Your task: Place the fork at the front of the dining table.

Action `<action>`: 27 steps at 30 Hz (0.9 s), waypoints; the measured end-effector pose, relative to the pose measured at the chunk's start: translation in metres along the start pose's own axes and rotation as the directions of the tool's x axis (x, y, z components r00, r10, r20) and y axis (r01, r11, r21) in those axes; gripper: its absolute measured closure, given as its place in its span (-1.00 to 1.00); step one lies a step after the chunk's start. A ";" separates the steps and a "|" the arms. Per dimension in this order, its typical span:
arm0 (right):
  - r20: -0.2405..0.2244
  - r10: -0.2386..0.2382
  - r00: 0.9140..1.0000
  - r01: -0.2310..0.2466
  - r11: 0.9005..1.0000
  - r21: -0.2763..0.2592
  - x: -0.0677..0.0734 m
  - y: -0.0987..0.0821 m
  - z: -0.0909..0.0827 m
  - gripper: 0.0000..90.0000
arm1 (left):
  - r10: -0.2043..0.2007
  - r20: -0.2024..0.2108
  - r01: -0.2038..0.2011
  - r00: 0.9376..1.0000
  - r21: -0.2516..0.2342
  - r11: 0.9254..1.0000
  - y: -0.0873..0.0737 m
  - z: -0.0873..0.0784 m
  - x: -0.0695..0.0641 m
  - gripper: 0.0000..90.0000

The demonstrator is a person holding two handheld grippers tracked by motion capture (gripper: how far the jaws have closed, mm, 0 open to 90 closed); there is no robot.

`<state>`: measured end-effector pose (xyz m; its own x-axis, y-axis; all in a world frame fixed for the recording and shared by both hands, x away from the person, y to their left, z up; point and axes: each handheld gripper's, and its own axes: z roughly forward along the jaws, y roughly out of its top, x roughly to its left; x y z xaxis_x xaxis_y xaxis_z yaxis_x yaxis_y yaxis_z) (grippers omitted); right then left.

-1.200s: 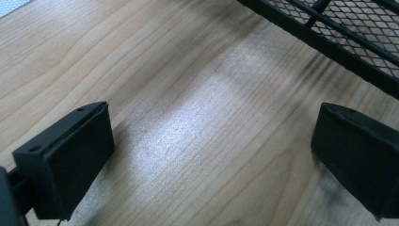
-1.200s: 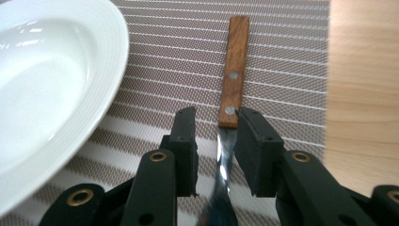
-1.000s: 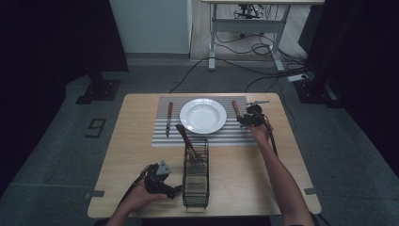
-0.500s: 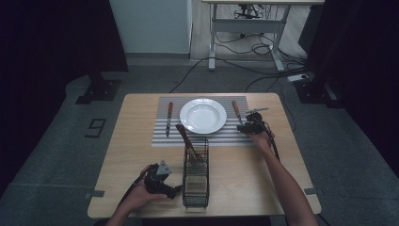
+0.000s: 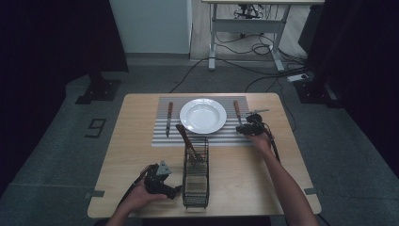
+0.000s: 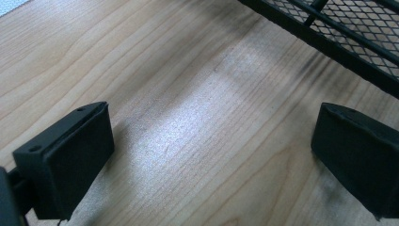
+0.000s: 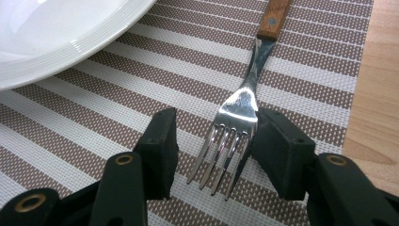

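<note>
1. Fork: steel head with four tines and a brown wooden handle carrying a rivet. It lies flat on the striped placemat, at 3 o'clock of the plate, tines toward the person and handle away.
2. Right gripper: fingers apart, one on each side of the tines, low over the mat. The right-hand finger looks to touch the outer tine; the left-hand one stands clear. In the high view it sits at the mat's 3 o'clock edge.
3. Risk, as a judgement: the fork is thin and flat on woven mat. Fingers closing on the tapered tines may slide off, or flick the fork sideways toward the plate rim. They may also snag and drag the mat.
4. White plate: empty, centred on the mat, with a ribbed rim.
5. Knife: wooden handle, at 9 o'clock of the plate.
6. Black wire cutlery basket: at 6 o'clock of the plate, on the wooden surface. A wooden-handled utensil leans out of it; its kind cannot be told.
7. Left gripper: at 9 o'clock of the basket, fingers wide apart over bare wood, holding nothing.
</note>
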<state>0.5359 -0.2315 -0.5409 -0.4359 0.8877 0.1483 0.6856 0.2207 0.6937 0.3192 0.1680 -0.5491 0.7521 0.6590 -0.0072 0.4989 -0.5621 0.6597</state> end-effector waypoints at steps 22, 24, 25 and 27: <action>-0.020 0.014 1.000 -0.016 0.997 -0.080 0.006 0.003 -0.029 -0.10 | 0.004 0.003 -0.004 1.000 0.002 1.000 -0.001 -0.001 0.000 -1.00; -0.040 0.004 0.999 -0.007 0.996 -0.091 0.009 0.003 -0.036 -0.11 | 0.004 0.003 -0.004 1.000 0.002 1.000 -0.001 -0.001 0.000 -1.00; -0.031 -0.004 1.000 0.000 0.994 -0.111 0.012 0.002 -0.041 -0.11 | 0.004 0.003 -0.004 1.000 0.002 1.000 -0.001 -0.001 0.000 -1.00; -0.022 -0.022 1.000 0.019 0.991 -0.130 0.016 -0.001 -0.049 -0.11 | 0.004 0.004 -0.004 1.000 0.002 1.000 -0.001 -0.001 0.000 -1.00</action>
<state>0.4999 -0.2370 -0.5048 -0.4630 0.8738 0.1485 0.5958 0.1828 0.7820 0.3186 0.1686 -0.5489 0.7558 0.6548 -0.0070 0.4964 -0.5659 0.6582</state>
